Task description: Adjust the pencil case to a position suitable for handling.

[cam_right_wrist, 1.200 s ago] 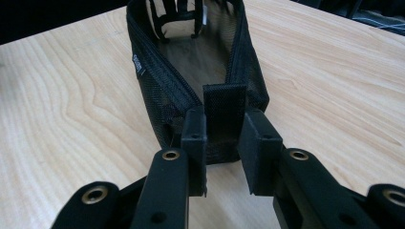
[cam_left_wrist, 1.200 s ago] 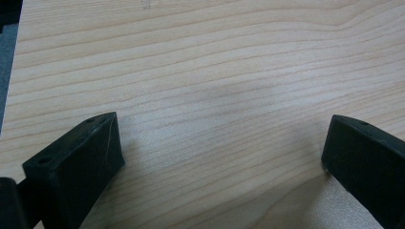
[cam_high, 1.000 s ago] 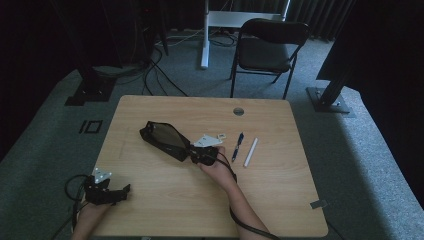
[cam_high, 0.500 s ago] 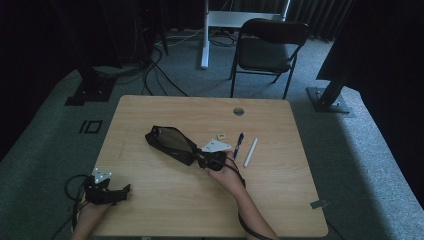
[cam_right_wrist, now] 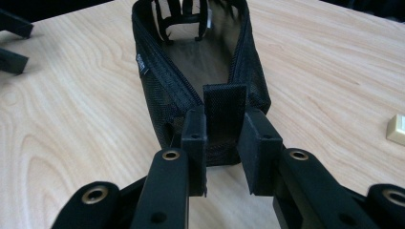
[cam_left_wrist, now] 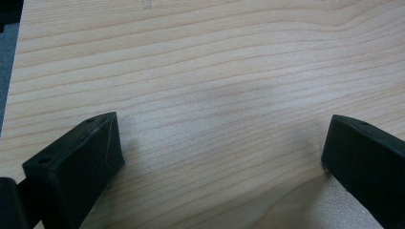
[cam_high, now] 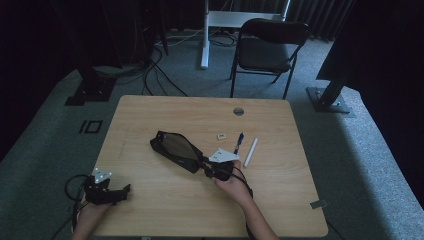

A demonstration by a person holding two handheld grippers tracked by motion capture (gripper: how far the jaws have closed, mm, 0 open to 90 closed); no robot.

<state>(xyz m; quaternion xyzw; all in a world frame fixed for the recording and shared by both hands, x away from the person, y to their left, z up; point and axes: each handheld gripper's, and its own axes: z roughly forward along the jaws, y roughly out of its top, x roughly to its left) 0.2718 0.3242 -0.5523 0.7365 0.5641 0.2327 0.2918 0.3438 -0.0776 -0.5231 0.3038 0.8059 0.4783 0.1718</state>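
**Soft mesh pouch, gripped by its end tab**

I have the right gripper (cam_right_wrist: 223, 143) clamped on the fabric tab at the near end of the black mesh pouch (cam_right_wrist: 200, 62), both pads pressing the tab flat between them. In the high view the pouch (cam_high: 176, 150) lies near the middle of the table (cam_high: 150, 110), slanting away from my right hand toward the far left, its zip open and its mouth gaping upward.

I judge the pouch light and limp: the mesh walls sag and bow outward, so it will fold or drag rather than lift as one piece. The tab is the stiffest hold it offers, and the zip edge beside it is the next best; the mesh itself would bunch and slip. Pulling by one end alone, I expect the mouth to collapse, so a second hold on the far rim would keep it open.

My left gripper (cam_high: 107, 192) rests at the near left edge of the table, well apart from the pouch, jaws wide with only bare wood between them.

A small pale block (cam_high: 221, 135), a pen (cam_high: 238, 142) and a white stick (cam_high: 250, 152) lie just right of the pouch.
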